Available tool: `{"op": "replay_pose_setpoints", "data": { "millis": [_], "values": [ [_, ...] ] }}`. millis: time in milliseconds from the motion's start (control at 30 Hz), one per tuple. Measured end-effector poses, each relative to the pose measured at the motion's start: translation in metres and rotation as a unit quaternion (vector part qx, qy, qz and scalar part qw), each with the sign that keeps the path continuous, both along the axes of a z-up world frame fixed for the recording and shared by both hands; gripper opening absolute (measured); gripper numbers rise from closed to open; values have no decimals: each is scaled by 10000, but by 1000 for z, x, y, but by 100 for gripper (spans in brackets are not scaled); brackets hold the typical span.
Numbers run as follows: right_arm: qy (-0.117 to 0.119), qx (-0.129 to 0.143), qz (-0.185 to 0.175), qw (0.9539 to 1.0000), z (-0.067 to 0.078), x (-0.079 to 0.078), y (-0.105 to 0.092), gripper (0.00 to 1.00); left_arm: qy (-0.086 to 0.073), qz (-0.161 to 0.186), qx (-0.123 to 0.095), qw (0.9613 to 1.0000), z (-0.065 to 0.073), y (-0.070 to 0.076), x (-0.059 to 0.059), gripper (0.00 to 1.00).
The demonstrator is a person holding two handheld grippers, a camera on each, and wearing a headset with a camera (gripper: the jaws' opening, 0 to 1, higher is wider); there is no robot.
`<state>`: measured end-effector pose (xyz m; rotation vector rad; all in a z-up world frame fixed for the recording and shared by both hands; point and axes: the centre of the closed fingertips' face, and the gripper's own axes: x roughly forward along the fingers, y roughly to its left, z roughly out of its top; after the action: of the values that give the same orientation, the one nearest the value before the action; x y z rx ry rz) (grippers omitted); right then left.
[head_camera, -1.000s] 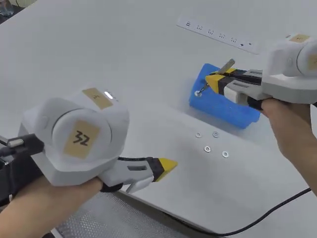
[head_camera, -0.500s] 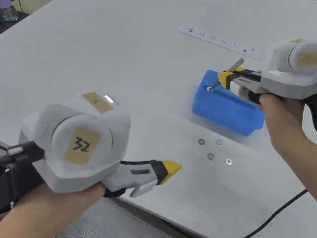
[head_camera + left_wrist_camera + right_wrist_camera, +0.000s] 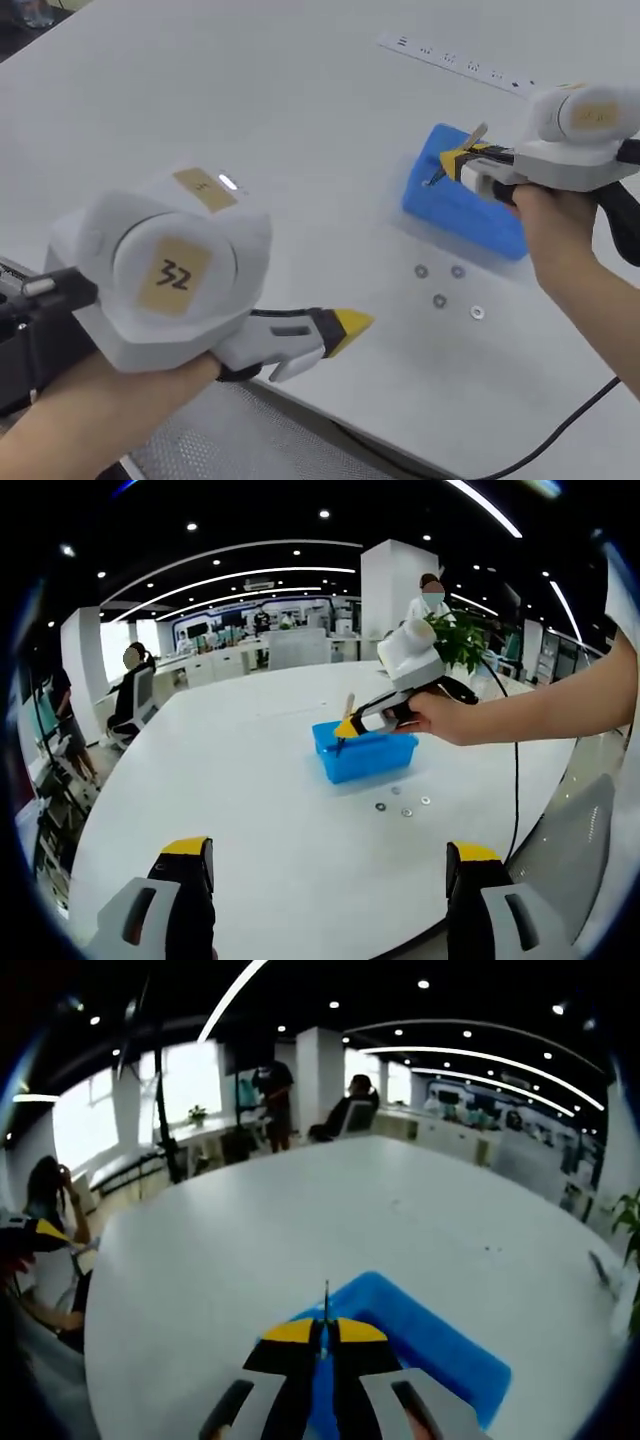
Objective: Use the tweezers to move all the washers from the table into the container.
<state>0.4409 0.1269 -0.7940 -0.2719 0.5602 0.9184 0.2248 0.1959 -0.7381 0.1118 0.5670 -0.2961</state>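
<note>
Four washers (image 3: pixel 439 301), one container (image 3: pixel 470 215)

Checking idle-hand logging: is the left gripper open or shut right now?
Open. In the left gripper view, the left gripper has its two yellow-tipped jaws wide apart, with bare white table between them and nothing held.

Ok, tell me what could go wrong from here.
1. The right gripper holds the tweezers with their tips close to an end wall of the blue container. A washer released there might land outside. Whether one is pinched is too small to tell.
2. The four washers on the table lie close together, so picking one could knock its neighbours.
</note>
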Motion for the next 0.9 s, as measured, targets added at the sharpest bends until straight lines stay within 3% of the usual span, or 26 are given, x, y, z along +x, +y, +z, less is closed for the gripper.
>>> {"op": "replay_pose_setpoints", "data": {
  "millis": [300, 567, 667, 900],
  "values": [
    [-12, -268, 190, 9995, -13, -1, 7, 2, 29, -16, 15, 10000, -1, 1, 1, 99],
    [-75, -223, 148, 9996, -13, -1, 3, 3, 87, -95, 61, 9999, -4, -3, 1, 99],
    [-118, -312, 289, 9990, -11, -4, 6, 3, 71, -116, 76, 9999, -3, -4, 1, 99],
    [-137, 4, 171, 9998, 10, -1, 1, 3, 79, -76, 84, 9999, -4, 0, 1, 99]
  ]
}}
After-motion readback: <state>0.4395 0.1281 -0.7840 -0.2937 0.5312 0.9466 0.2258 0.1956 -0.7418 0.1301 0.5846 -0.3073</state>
